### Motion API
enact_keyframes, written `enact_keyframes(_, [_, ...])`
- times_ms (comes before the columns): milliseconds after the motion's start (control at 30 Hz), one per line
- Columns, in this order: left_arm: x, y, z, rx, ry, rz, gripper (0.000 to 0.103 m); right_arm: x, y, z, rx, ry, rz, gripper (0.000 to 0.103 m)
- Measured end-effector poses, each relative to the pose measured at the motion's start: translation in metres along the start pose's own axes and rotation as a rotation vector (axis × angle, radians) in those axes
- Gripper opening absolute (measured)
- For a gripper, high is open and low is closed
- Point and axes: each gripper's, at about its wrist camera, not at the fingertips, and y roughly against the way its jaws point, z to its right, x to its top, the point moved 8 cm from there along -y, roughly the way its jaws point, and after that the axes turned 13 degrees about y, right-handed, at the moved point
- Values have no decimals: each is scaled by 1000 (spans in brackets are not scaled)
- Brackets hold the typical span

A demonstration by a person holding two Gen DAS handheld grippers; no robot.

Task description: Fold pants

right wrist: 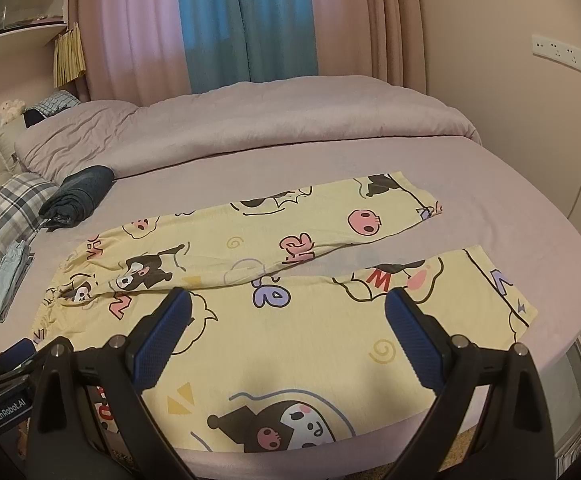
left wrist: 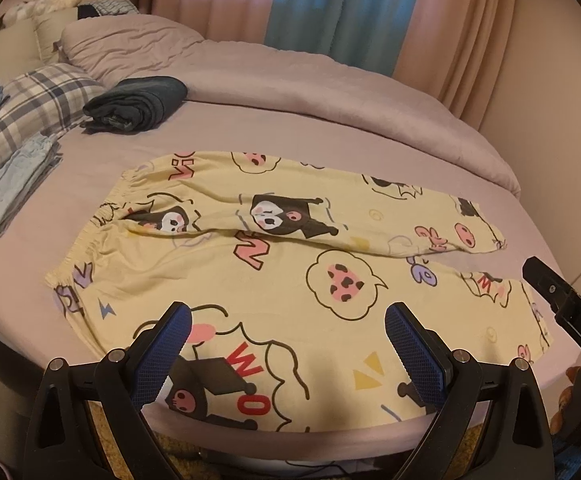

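The bed (left wrist: 250, 128) is the biggest thing here, and its near edge is the main hazard: the pants (left wrist: 290, 248) lie spread flat on the lilac sheet with the near leg running right along that edge, waistband to the left and cuffs to the right. If that leg is lifted carelessly for the first fold, thin cotton like this could slide off the mattress and drag the rest with it.

The second risk is the fold itself. The two legs splay apart toward the cuffs, so laying one over the other from a single pinch point would probably leave the hems crooked and trap a wrinkle near the crotch seam.

Third, both pairs of tongs hang wide open above the near leg and hold nothing: the left tongs (left wrist: 288, 344) toward the waistband end, the right tongs (right wrist: 288, 336) nearer the cuffs. A shallow bite could catch only the top layer of the leg, or the sheet with it.

Counted, largest to smallest: one bed; one rolled-back duvet (right wrist: 290, 120) along the far side; one pair of yellow cartoon pants; one plaid pillow (left wrist: 38, 100); one dark folded garment (left wrist: 138, 104); what look like two or three pale blue folded pieces (left wrist: 14, 184) at the left, though the lens edge blurs them; two pairs of tongs.
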Motion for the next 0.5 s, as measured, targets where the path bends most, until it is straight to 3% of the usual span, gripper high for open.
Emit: enact_keyframes(500, [-2, -22, -8, 23, 13, -41, 98, -2, -20, -5, 11, 11, -33, 98])
